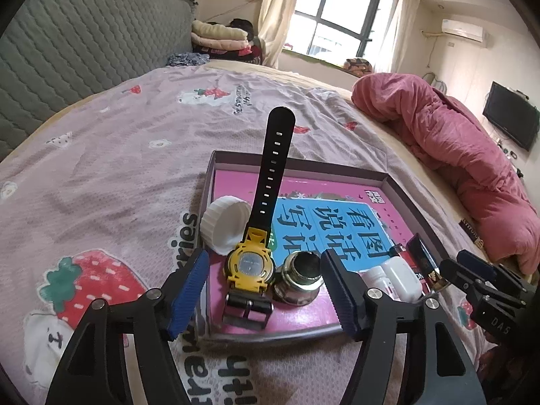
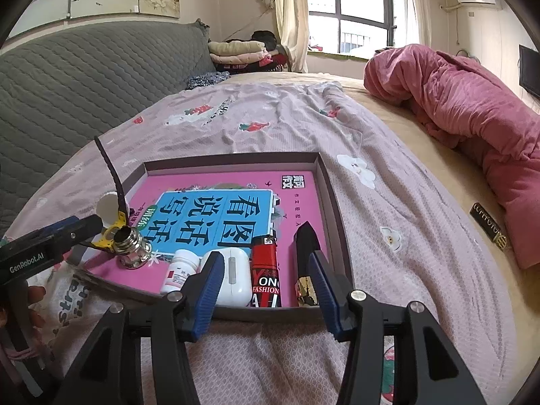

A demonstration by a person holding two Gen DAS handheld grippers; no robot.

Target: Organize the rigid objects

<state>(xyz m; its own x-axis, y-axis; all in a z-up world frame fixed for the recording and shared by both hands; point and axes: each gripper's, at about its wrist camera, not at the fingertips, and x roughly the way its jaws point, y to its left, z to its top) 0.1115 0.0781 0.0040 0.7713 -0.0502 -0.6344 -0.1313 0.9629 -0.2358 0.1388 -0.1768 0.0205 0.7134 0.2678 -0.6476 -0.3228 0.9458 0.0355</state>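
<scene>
Tray [image 1: 388, 177]: shallow cardboard box lid lined with a pink and blue printed sheet, laid on a strawberry-print bedsheet [image 1: 101, 141].

Contents, near-left corner: yellow-cased watch [image 1: 249, 265] laid face down, its black strap raised up and away; white ribbed cap [image 1: 222, 224] just beyond it on the left; metal jar [image 1: 298, 278] just beside it on the right.

Contents, near-right edge, as seen from the right wrist: white pill bottle [image 2: 179, 271], white earbud case [image 2: 233, 275], red lighter [image 2: 266, 270], black-and-gold lipstick [image 2: 305, 263], set in a row side by side.

Left gripper [image 1: 265, 292]: fingers spread wide, nothing held; the watch and jar are seen between and just ahead of the blue pads [image 1: 189, 292].

Right gripper [image 2: 265, 290]: fingers spread, nothing held; positioned at the tray's near edge, with the earbud case, lighter and lipstick lying between the fingers, ahead of the tips.
</scene>
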